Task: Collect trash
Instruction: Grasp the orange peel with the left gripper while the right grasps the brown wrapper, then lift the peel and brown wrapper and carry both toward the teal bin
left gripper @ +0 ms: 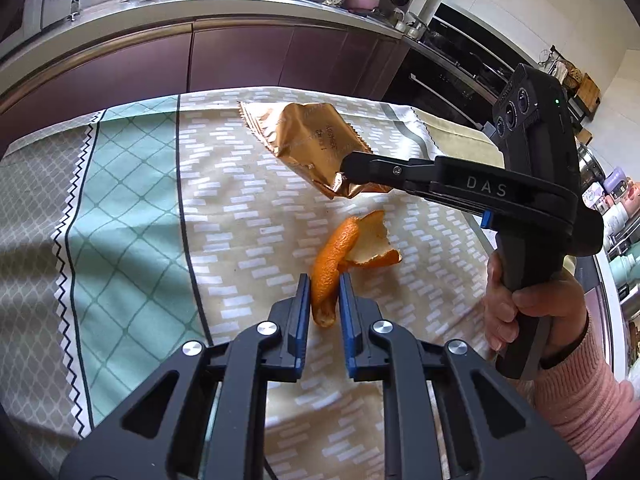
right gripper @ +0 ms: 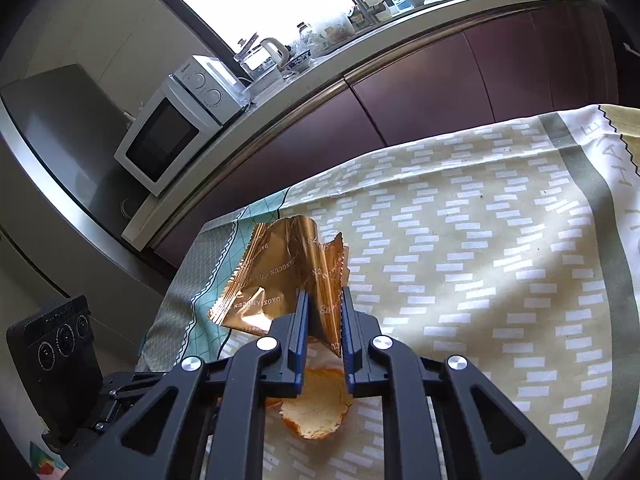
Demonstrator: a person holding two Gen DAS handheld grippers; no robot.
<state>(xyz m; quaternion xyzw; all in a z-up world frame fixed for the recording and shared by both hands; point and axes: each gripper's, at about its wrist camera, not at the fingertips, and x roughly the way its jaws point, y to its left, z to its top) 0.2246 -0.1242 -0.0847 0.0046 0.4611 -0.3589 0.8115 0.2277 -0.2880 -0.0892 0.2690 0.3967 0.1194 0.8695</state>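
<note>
A curled orange peel lies on the patterned tablecloth. My left gripper is shut on its near end, with both blue pads against the rind. Farther back a crumpled gold foil wrapper is pinched at its near corner by my right gripper, which reaches in from the right. In the right wrist view the right gripper is shut on a fold of the wrapper. The pale inside of the peel shows below its fingers.
A person's hand in a pink sleeve holds the right gripper's handle. Dark red cabinets under a cluttered counter run behind the table. A white microwave stands at the left, and the left gripper's body sits at the lower left.
</note>
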